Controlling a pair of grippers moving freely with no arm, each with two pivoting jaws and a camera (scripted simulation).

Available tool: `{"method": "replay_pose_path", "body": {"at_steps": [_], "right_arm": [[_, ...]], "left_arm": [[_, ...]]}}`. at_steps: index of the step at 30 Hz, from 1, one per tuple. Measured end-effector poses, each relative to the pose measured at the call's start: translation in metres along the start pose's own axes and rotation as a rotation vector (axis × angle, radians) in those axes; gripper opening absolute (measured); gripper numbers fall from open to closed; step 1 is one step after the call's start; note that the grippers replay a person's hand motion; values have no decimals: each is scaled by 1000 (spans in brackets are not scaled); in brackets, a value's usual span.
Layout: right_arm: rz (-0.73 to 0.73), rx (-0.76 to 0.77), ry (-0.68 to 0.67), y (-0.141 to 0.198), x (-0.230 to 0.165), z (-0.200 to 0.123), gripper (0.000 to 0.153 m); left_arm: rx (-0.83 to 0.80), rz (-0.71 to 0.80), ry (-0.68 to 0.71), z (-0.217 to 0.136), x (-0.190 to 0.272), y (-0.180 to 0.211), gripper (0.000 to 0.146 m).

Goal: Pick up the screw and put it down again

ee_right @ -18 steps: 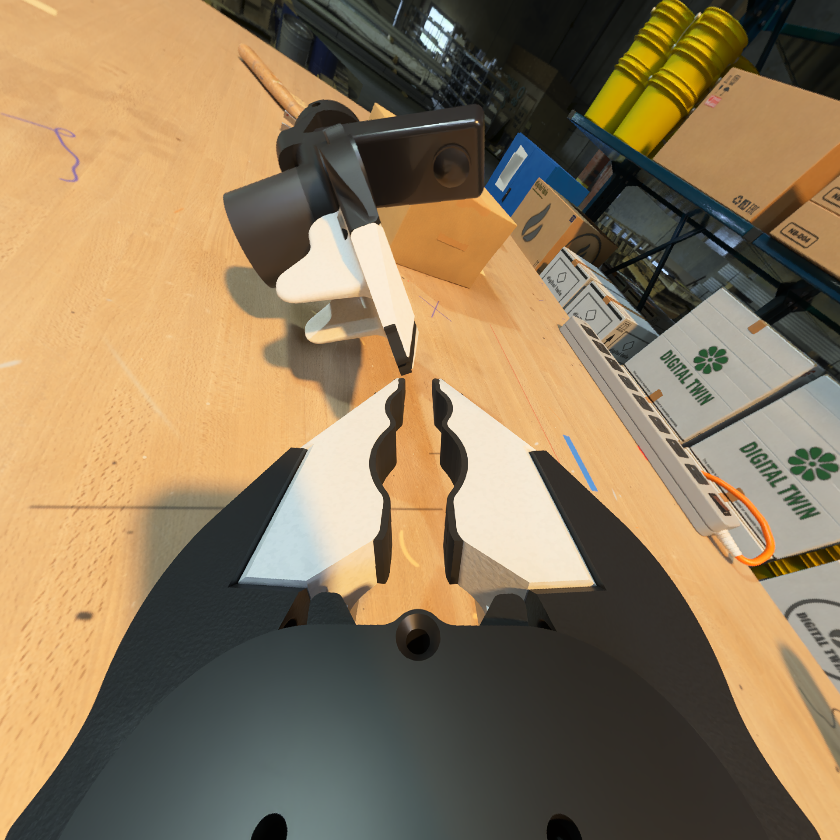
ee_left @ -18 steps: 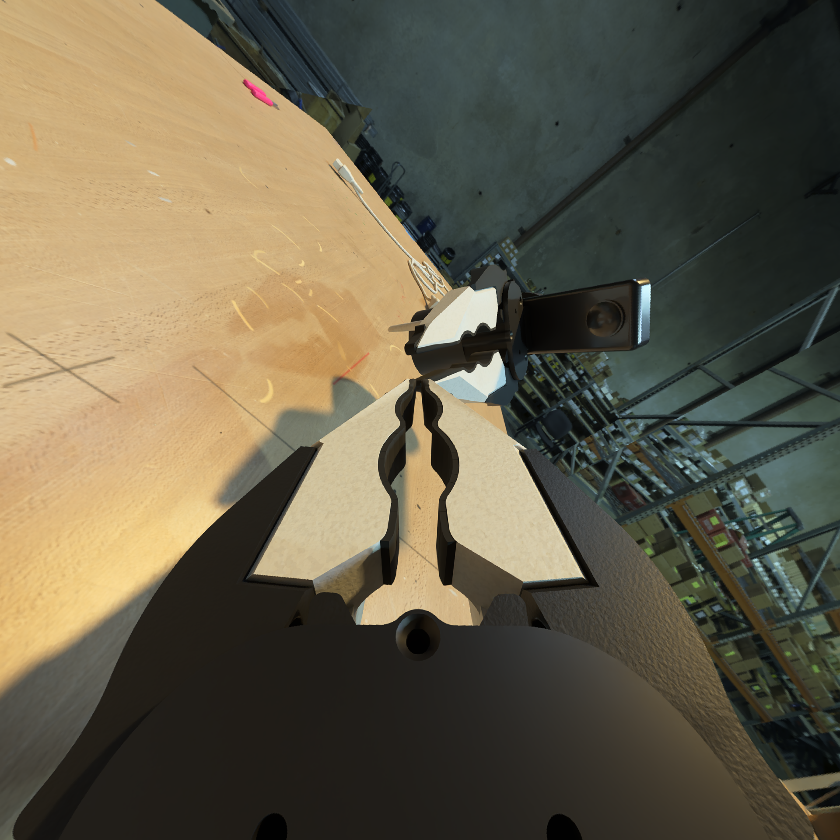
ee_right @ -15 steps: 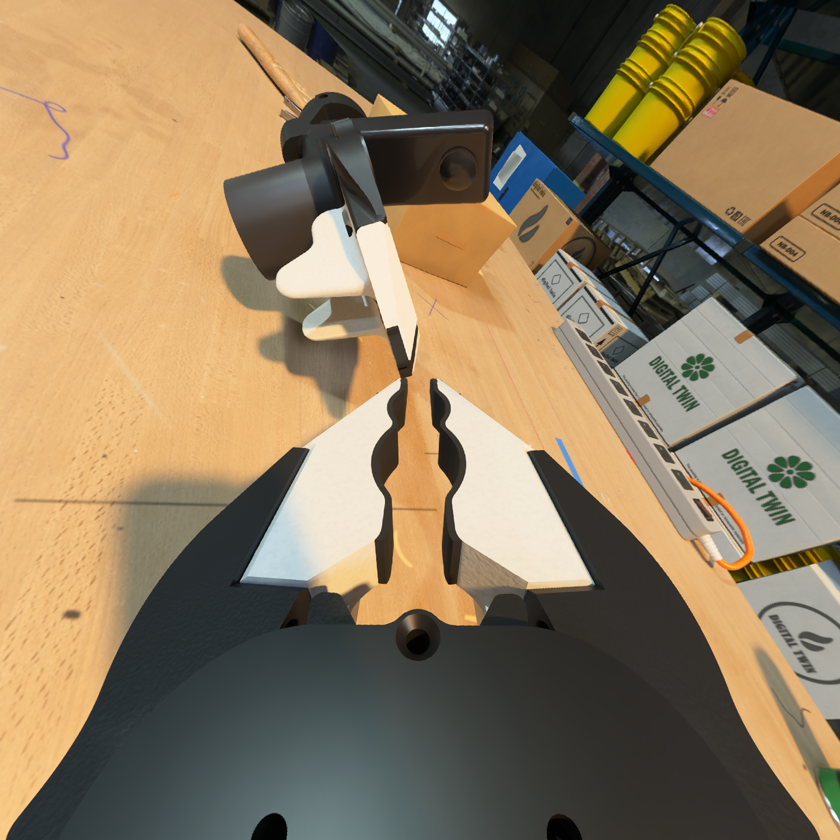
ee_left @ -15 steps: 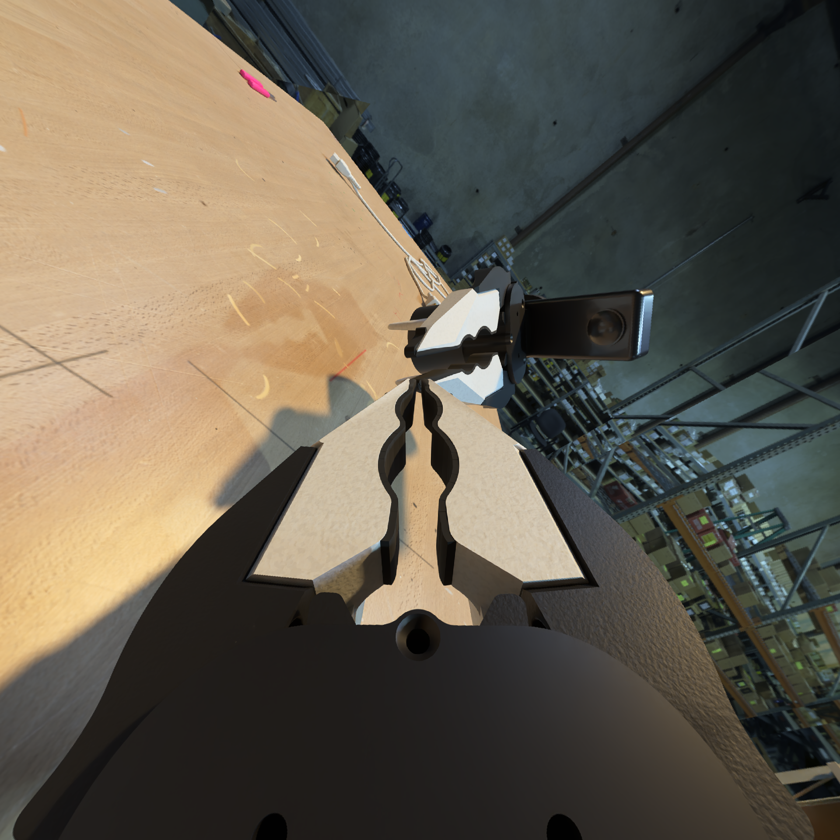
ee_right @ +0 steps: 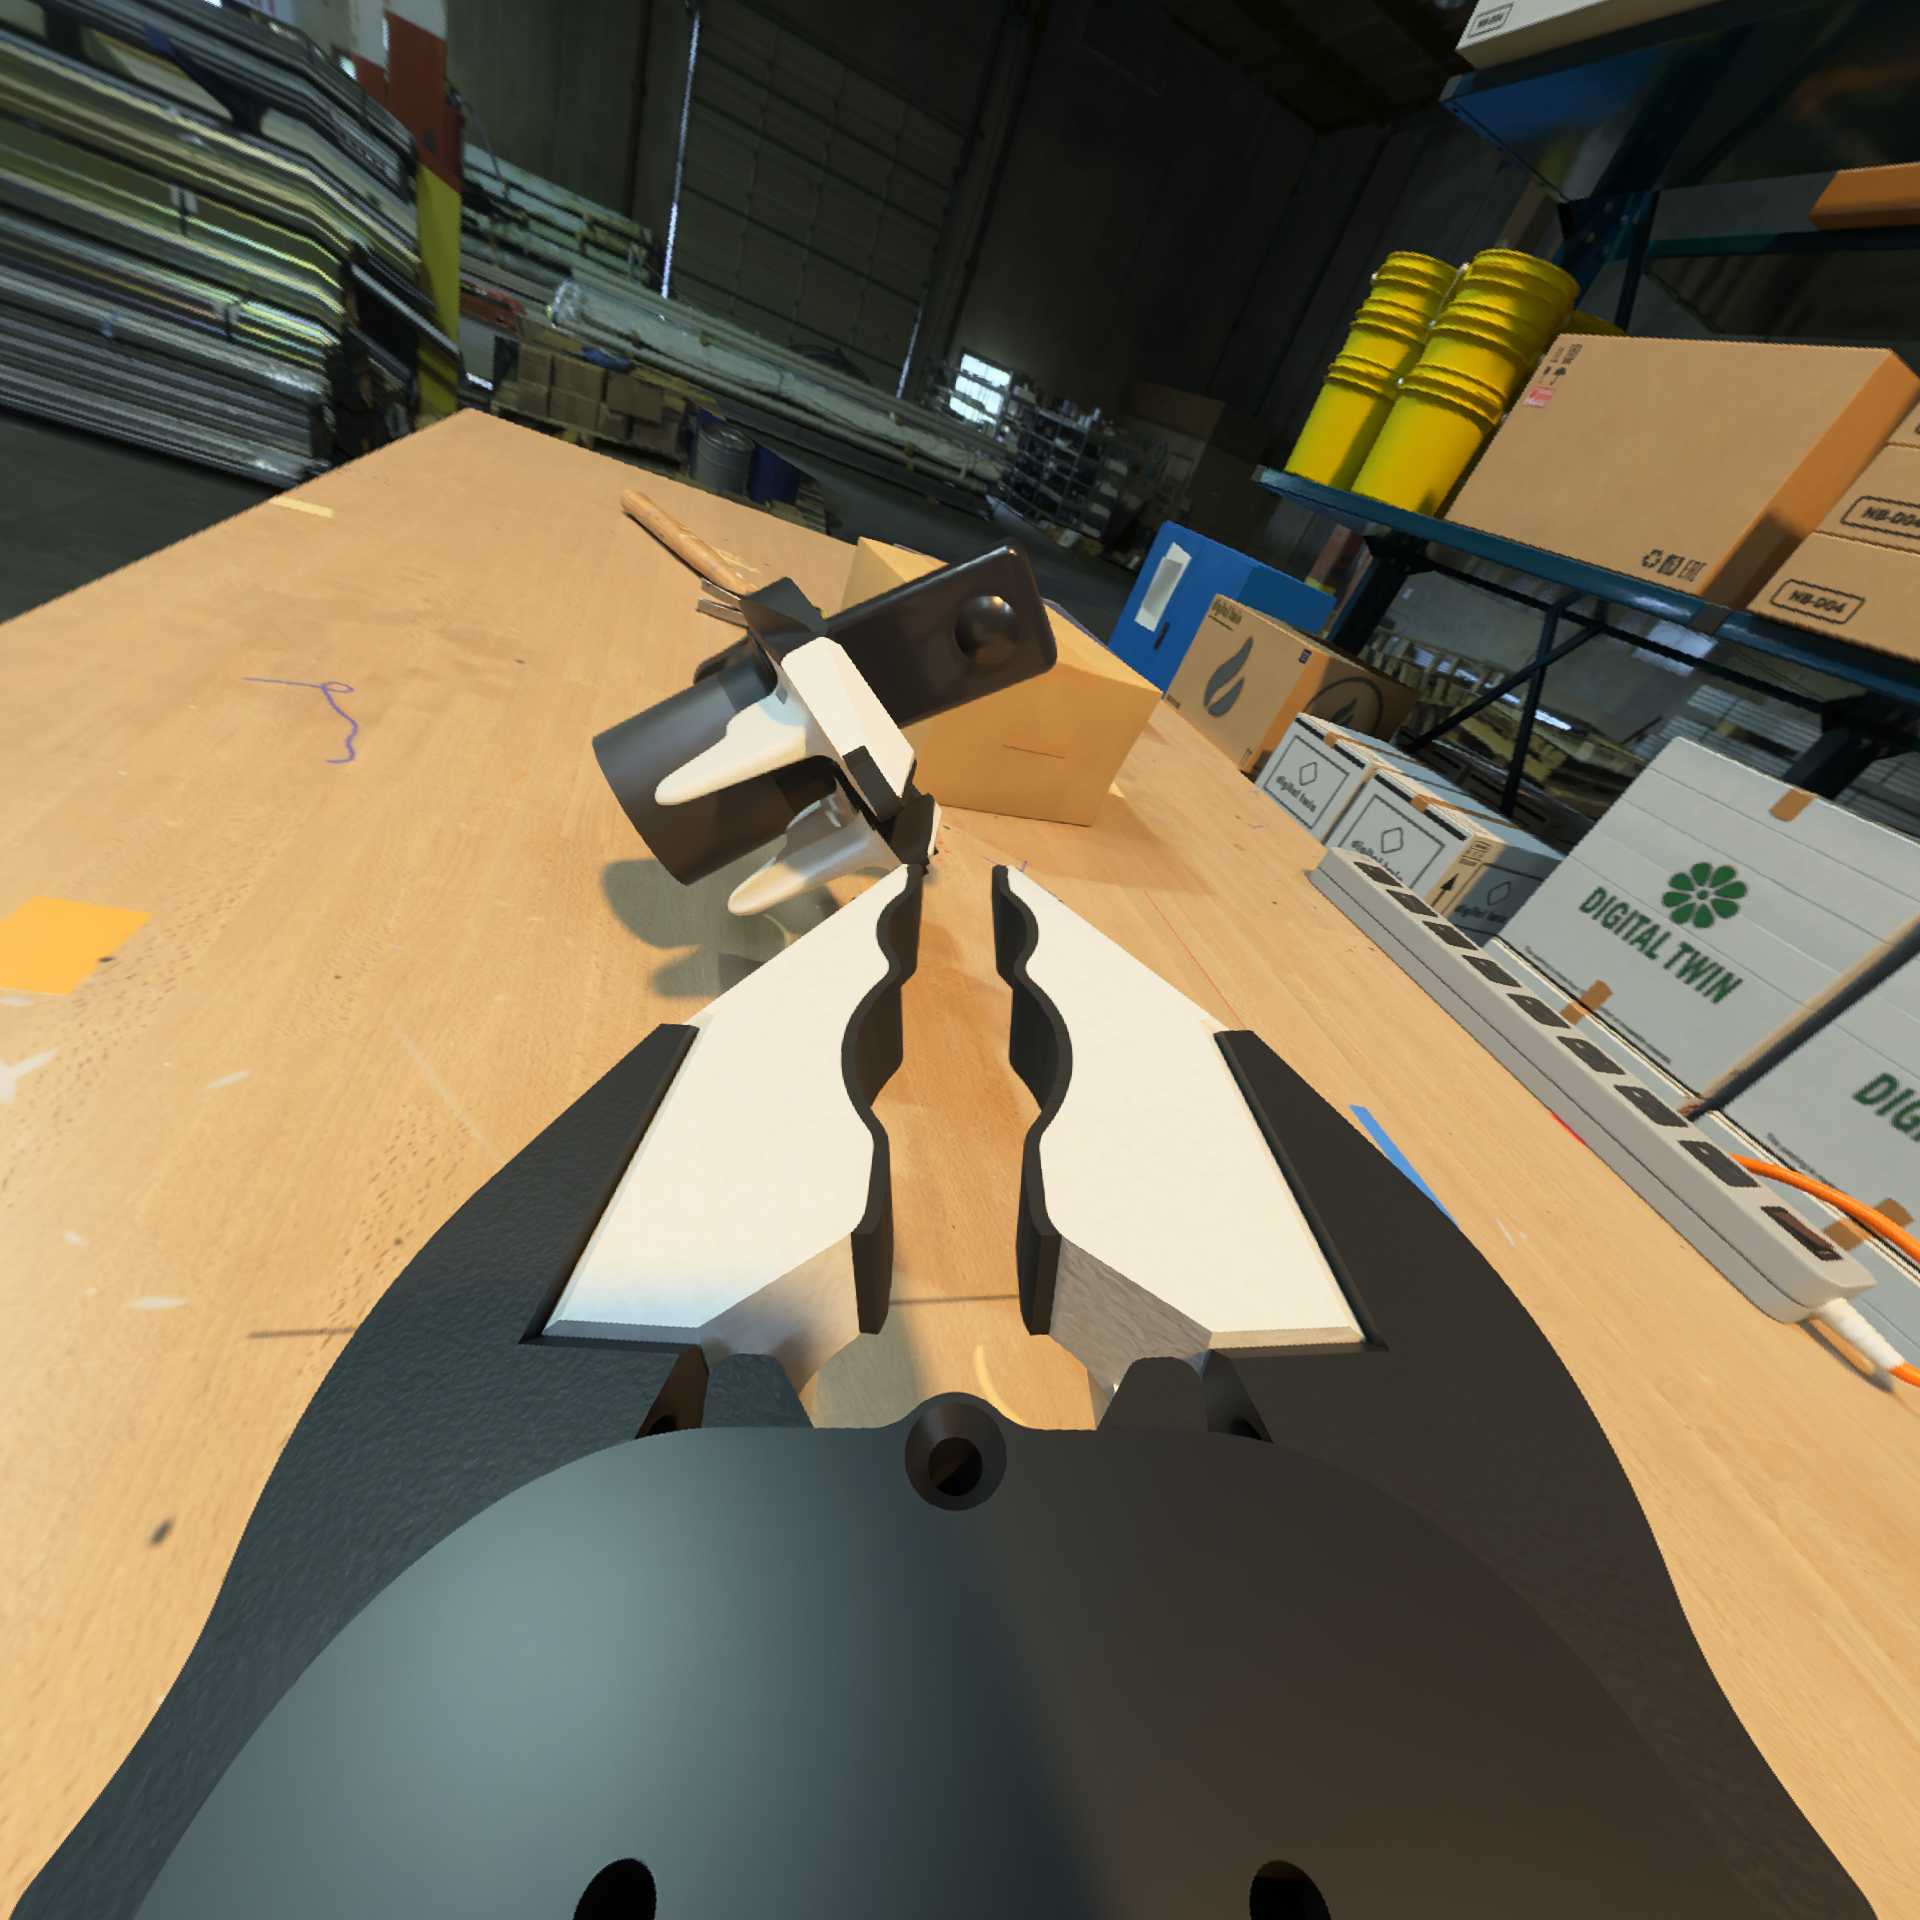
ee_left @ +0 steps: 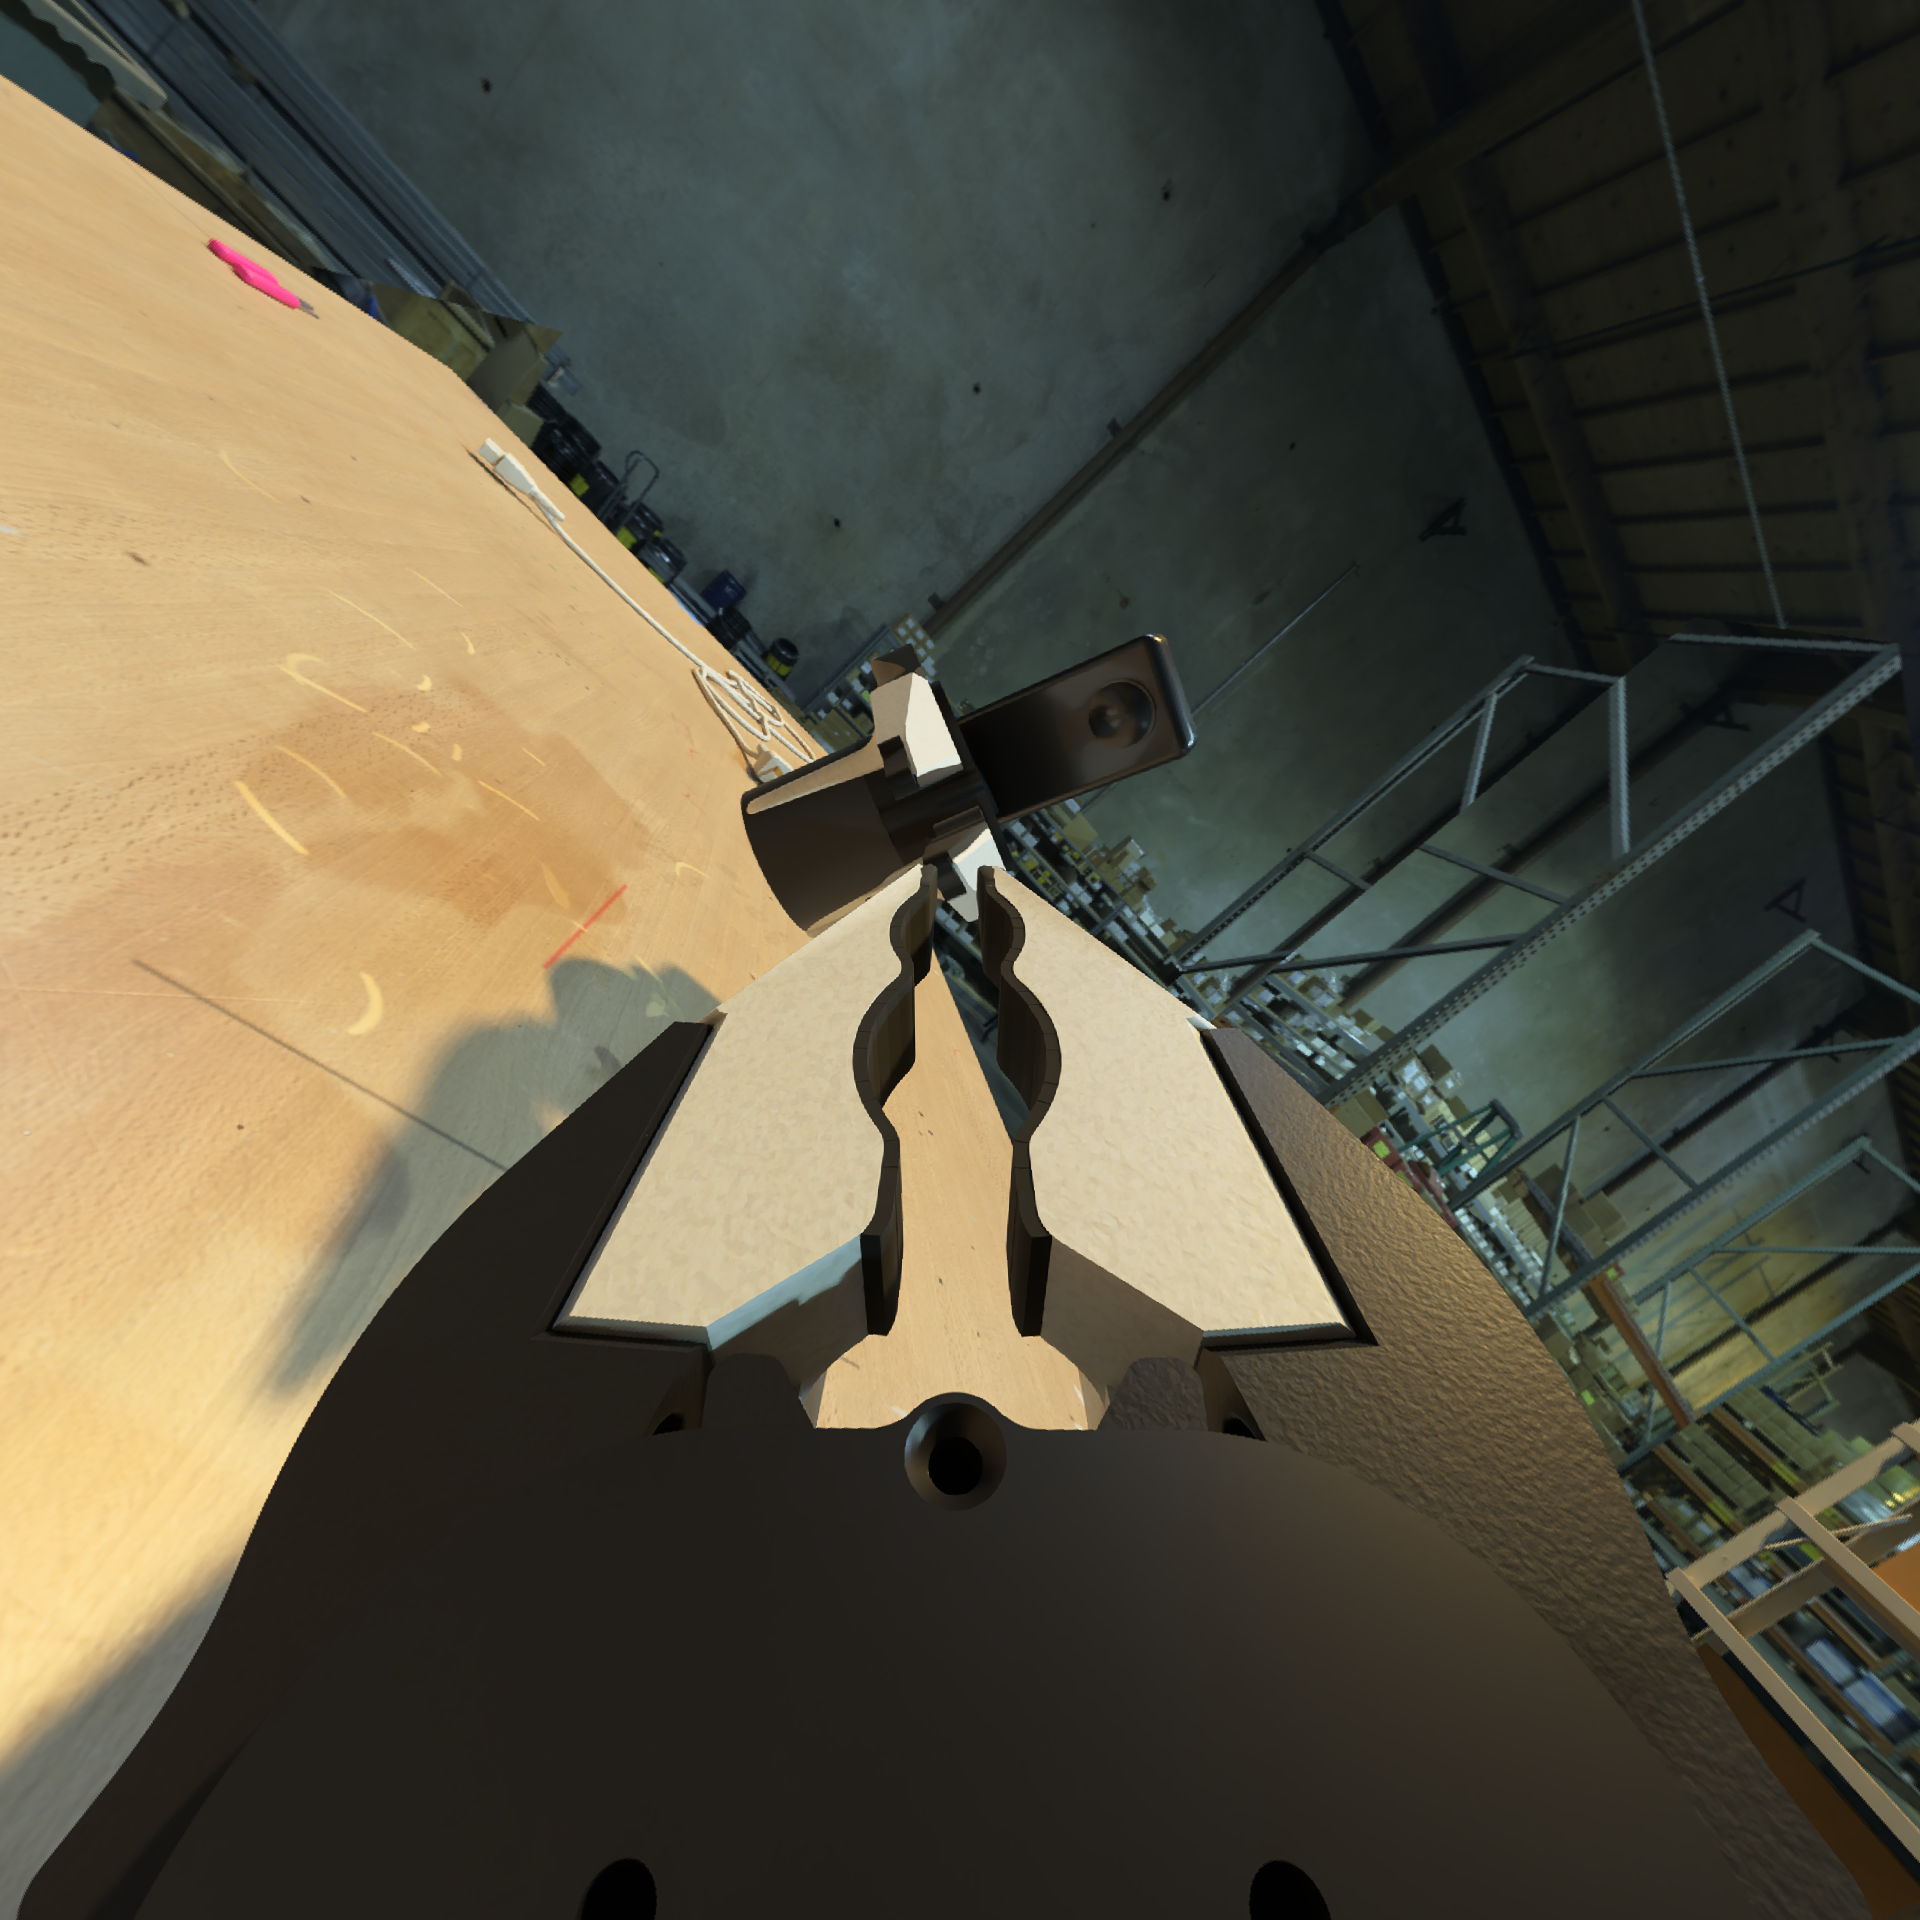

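I cannot make out a screw in either view. In the left wrist view my left gripper [ee_left: 956,881] shows a narrow gap between its fingertips with nothing in it, above the wooden table [ee_left: 312,727] near its far edge. The right gripper [ee_left: 883,790] hangs right in front of those tips, tilted, its own tips almost touching mine. In the right wrist view my right gripper [ee_right: 958,875] is slightly open and empty over the table [ee_right: 416,935]. The left gripper [ee_right: 790,769] is just ahead to the left, with its tips at my left fingertip [ee_right: 904,904].
A cardboard box [ee_right: 1039,738] and a wooden-handled tool [ee_right: 675,530] lie behind the left gripper. A white power strip [ee_right: 1558,1049] and white boxes [ee_right: 1714,935] line the right side. An orange note [ee_right: 62,940] lies left. A pink object [ee_left: 255,275] and white cable [ee_left: 623,603] lie far off.
My left gripper's jaws have parted from nearly shut to a narrow gap. Both grippers have tilted upward, showing more background. The two grippers' tips stay close together.
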State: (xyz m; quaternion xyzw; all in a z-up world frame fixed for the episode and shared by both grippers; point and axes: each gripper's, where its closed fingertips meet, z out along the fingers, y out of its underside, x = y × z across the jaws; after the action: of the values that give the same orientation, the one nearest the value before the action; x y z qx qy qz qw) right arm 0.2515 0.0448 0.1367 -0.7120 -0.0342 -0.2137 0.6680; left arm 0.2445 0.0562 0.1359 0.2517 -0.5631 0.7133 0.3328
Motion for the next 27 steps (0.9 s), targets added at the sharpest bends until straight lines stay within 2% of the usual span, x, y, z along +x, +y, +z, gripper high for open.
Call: {"method": "replay_pose_path", "body": {"at_steps": [4,6,9,12,16,20,27], "right_arm": [[14,12,-29,-2,-5,0,26],[46,-5,-73,2,-10,0,26],[168,-171,-173,27,-22,-6,26],[281,-462,-265,67,-38,-23,26],[289,-685,-263,99,-49,-41,26],[279,-817,-273,113,-53,-52,27],[269,-917,-281,118,-53,-62,27]], "left_arm": [[9,-2,22,0,2,-1,7],[9,7,20,-1,2,-1,7],[-39,87,-63,-2,-7,4,7],[-114,214,-196,-6,-20,9,8],[-175,275,-291,-10,-35,14,9],[-192,270,-317,-12,-40,17,8],[-218,288,-339,-15,-42,20,8]]}}
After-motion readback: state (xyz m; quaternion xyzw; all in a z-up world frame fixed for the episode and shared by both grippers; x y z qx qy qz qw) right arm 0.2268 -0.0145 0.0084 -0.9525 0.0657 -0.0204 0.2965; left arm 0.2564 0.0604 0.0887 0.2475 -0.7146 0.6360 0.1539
